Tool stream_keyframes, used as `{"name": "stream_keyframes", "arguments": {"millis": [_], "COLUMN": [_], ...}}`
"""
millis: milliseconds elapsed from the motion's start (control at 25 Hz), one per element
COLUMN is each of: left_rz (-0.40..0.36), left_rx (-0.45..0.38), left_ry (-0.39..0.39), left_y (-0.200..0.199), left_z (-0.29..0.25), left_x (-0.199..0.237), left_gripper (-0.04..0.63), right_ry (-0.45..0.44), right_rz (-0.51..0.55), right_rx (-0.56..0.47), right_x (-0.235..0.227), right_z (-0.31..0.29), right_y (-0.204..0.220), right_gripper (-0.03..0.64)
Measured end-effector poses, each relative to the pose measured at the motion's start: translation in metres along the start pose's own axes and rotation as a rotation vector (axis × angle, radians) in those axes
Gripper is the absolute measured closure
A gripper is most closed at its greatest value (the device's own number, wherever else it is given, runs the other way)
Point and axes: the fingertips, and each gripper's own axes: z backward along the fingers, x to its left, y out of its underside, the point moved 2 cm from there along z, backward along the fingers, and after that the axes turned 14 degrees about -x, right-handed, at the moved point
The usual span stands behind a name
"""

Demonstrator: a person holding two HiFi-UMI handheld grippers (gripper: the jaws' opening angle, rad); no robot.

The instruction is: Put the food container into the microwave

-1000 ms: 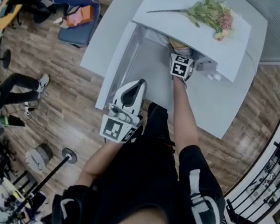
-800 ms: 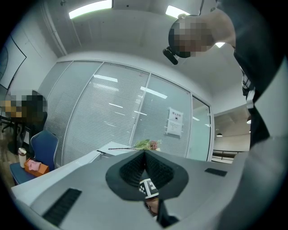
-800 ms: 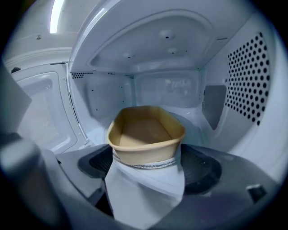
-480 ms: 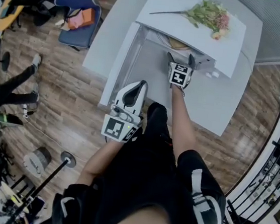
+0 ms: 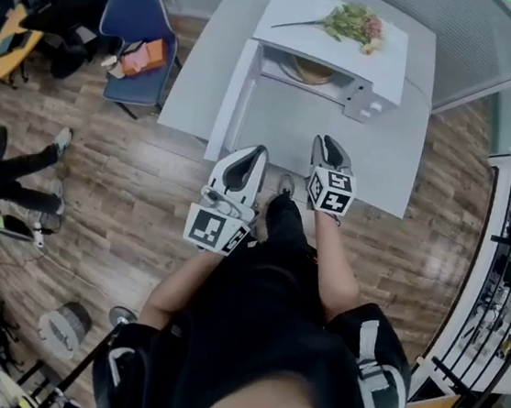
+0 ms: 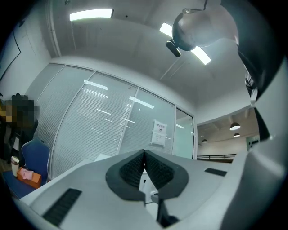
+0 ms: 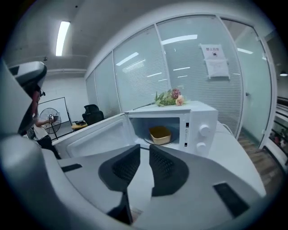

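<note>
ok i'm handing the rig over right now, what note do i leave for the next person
Left gripper: jaws together, empty.
Right gripper: jaws slightly apart, empty, facing the microwave and short of it.
Container: sits inside the microwave, in the middle of the cavity.
Door: wide open.
Done: the container is in.
Left: probably only shutting the door.
</note>
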Motion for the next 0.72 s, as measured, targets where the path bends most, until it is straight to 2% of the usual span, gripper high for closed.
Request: {"name": "stream_keyframes", "arguments": {"millis": [40,120,360,480,720], "left_rz": [-0.004,0.008,0.007,0.004,-0.009], "left_rx": [0.0,0.005,-0.014,-0.016,-0.001], "left_ry": [0.01,0.011,-0.006,-0.018,-0.029], "left_y": [-0.005,-0.014,-0.032,-0.037,-0.029], "left_z": [0.009,0.026,0.056,0.063,0.067], "left_x": [-0.003,-0.009,-0.029,-0.036,-0.046], "left_gripper": [0.574,0.574,0.574,0.574,0.574], "right_ry": [0.0,-0.015,-0.045,-0.043,-0.078], "right_rz": [-0.004,-0.016,-0.004,-0.026,-0.003], "right_rx": [-0.008,-0.022,-0.112,-0.147,-0.185], "right_x": [0.008,0.024,0.048,0.054,0.053], "right_z": [0.017,0.05,0.126,0.151,0.174], "right_y": [-0.007,-0.017,-0.053,-0.065,-0.07], "right_gripper": [0.552,0.571,0.583,0.591,0.592]}}
